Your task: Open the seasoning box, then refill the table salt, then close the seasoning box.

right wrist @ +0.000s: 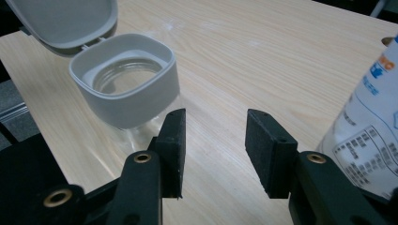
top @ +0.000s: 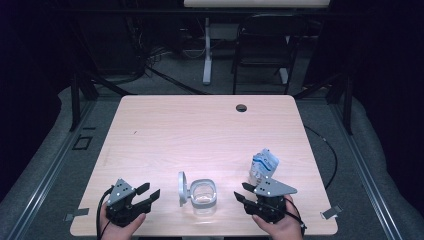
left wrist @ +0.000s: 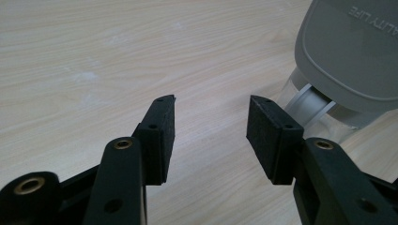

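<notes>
The jar (top: 204, 195) stands on the worktop (top: 200, 130) between the two grippers, its lid (top: 182, 188) flipped up so it can be filled; it looks empty. The left fingers (left wrist: 159, 136) and right fingers (right wrist: 267, 150) are wide apart, holding nothing. The bag (top: 263, 166) stands just behind the right fingers, ready to grab.

A pale wood-grain table (top: 200, 130) with rounded corners carries two things, both near its front edge. A clear jar (top: 204, 195) with a grey collar stands about midway along that edge — its grey hinged lid (top: 182, 188) flipped open toward the left edge. A white-and-blue printed pouch (top: 263, 166) stands nearer the front right corner. A dark round hole (top: 241, 107) sits near the back edge.
</notes>
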Tool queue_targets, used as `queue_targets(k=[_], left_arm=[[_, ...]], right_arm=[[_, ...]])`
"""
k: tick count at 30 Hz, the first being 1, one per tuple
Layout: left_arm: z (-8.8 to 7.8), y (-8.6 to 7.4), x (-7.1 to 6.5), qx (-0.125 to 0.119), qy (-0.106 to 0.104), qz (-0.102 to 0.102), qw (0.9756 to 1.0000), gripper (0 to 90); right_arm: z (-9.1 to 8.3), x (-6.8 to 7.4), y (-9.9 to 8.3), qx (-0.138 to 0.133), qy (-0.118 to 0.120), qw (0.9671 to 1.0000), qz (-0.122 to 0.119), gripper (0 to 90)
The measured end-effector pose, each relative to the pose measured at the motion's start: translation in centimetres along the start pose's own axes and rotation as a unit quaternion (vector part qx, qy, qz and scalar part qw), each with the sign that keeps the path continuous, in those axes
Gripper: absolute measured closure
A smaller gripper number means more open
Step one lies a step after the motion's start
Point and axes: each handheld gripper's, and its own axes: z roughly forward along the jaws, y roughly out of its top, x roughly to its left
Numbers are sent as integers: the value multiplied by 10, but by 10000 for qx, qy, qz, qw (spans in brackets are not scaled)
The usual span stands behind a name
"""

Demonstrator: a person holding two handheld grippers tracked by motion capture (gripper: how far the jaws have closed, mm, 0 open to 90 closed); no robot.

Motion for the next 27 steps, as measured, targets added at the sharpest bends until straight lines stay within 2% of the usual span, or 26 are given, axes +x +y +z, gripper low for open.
queue_targets(k=[6, 8, 11, 13, 14, 20, 24, 27], left_arm=[[-1, 1, 0, -30, 4, -19, 10000, 527], [-1, 1, 0, -33, 6, -27, 10000, 525], [-1, 1, 1, -23, 25, -23, 10000, 522], [-1, 1, 1, -36, 35, -31, 10000, 515], [-1, 1, 1, -38, 36, -27, 10000, 515], [-2, 2, 2, -63, 42, -34, 10000, 515], [-3, 3, 4, -83, 36, -54, 9999, 515], [-2, 4, 5, -104, 34, -57, 9999, 515]], right_arm=[[-2, -9, -10, -67, -150, 9998, 95, 594], [-4, -11, -10, -81, -95, 9999, 84, 588], [-6, -14, -11, -22, -196, 9998, 37, 558], [-5, -16, -13, 46, -115, 9999, 77, 562], [-5, -17, -15, 23, -159, 9999, 9, 575], [-8, -23, -19, -241, -143, 9996, 45, 582], [-9, -27, -21, -111, -45, 9999, -44, 606], [-10, -30, -23, -28, -16, 10000, 14, 607]])
